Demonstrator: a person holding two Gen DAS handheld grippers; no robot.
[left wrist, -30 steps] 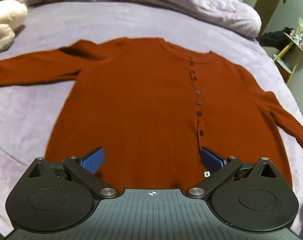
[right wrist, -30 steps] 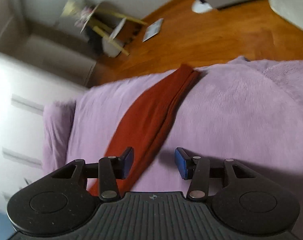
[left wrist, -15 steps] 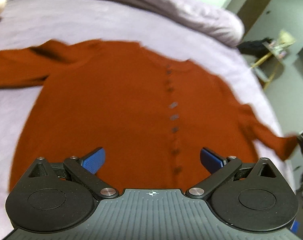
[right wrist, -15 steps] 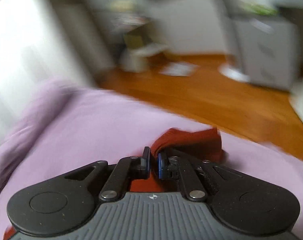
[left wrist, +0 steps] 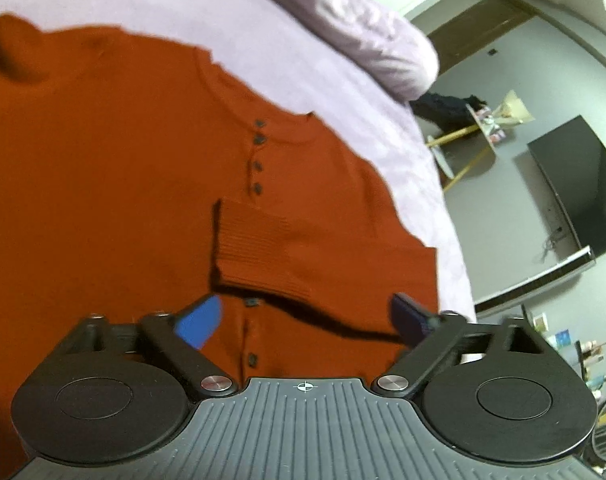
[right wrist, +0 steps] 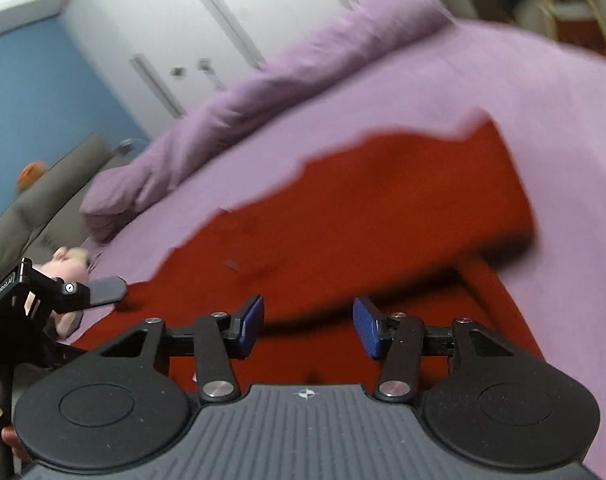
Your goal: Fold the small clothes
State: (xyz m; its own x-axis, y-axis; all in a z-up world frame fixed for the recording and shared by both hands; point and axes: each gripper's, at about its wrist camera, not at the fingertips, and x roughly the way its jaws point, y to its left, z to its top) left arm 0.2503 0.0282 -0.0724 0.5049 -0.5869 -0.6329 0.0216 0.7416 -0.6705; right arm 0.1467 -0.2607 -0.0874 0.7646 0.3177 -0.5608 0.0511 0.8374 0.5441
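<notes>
Blur smears the right wrist view, so the rust-red cardigan (left wrist: 115, 168) shows there only as a ragged red patch, while the left wrist view cuts off its left side. It lies spread on the purple bed (left wrist: 287, 60), one sleeve (left wrist: 303, 256) folded across the front, covering part of the button row. Left gripper (left wrist: 307, 320) is closing and right gripper (right wrist: 307, 326) opening, both released, nothing between either's jaws.
</notes>
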